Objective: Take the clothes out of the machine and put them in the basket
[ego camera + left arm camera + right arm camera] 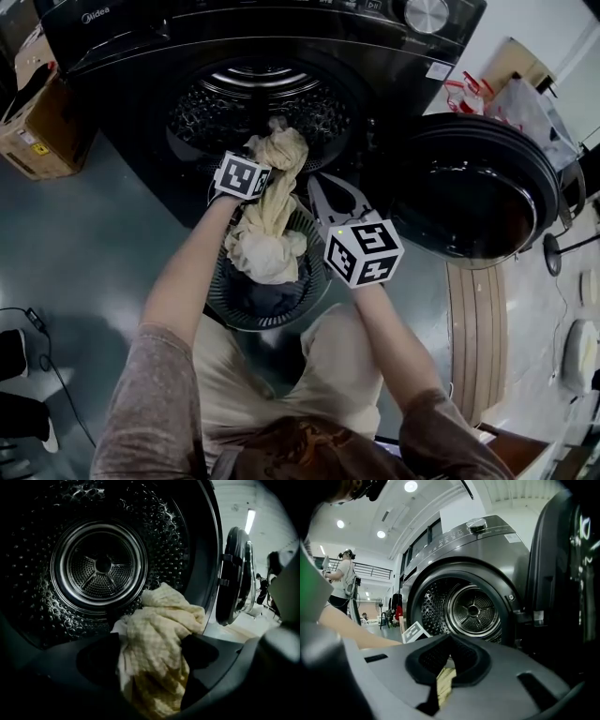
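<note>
Head view: dark front-loading machine (122, 47), its door (478, 187) swung open to the right, the drum (253, 103) mouth facing the person. A round slatted basket (217, 298) sits on the floor just below the mouth. A cream cloth (272, 225) runs from the drum lip down into the basket (top end bunched at the lip, bottom end heaped on something dark inside).

Left gripper view: the left gripper (150, 641) has its jaws spread wide. The cloth bulges up between them, loose and not squeezed, with the perforated drum wall behind.

Right gripper view: the right gripper (450, 641) has its jaws drawn together, with a narrow strip of the cream cloth caught in the slit between the pads.

From above, the right gripper meets the cloth from the right and the left gripper is at its upper end. A cardboard box (37, 122) stands left of the machine.
</note>
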Demonstrator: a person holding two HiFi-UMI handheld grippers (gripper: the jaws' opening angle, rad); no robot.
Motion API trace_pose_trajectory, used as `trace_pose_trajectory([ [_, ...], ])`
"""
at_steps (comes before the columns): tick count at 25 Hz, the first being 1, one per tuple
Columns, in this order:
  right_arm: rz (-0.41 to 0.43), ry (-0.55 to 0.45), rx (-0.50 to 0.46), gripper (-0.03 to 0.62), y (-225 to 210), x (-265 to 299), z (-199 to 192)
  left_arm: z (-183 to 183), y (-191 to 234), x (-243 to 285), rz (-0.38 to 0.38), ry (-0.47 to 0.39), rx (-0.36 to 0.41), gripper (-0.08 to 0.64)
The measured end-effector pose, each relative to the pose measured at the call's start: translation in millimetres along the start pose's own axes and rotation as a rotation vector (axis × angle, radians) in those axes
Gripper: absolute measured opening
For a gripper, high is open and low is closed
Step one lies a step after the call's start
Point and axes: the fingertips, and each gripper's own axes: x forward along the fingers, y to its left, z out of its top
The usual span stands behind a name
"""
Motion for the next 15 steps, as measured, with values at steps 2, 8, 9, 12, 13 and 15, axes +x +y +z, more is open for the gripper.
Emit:
trace_pose_trajectory([
  [2, -0.005, 0.003, -0.003, -0.005, -2.1, -1.1, -0.3, 0.3, -3.7, -1.3, -0.002, 0.007, 0.024, 0.326],
  [8, 0.000, 0.005, -0.005, -0.005, -0.2, -5.0, -0.4, -1.1, -19.8, -25.2, -0.058, -0.015, 0.033, 0.129],
  [9, 0.000, 0.003, -0.007, -0.005, -0.3, -5.3, 0.1, -0.3, -23.9, -34.1, -0.072, -0.027, 0.046, 0.121],
  [12, -0.007, 0.000, -0.006, -0.005, -2.6, -4.3, -0.1, -0.7, -36.5, -68.1, -0.110, -0.066, 0.064, 0.115],
  [13, -0.011, -0.001, -0.001, -0.005, -3.6, -3.5, -0.5, -2.3, -41.3, -81.8, -0.123, -0.083, 0.061, 0.115],
  [15, -0.014, -0.003, 0.009, -0.005, -4.2, -1.0, -1.4, -8.8, -52.4, -111.6, -0.149, -0.120, 0.042, 0.115],
])
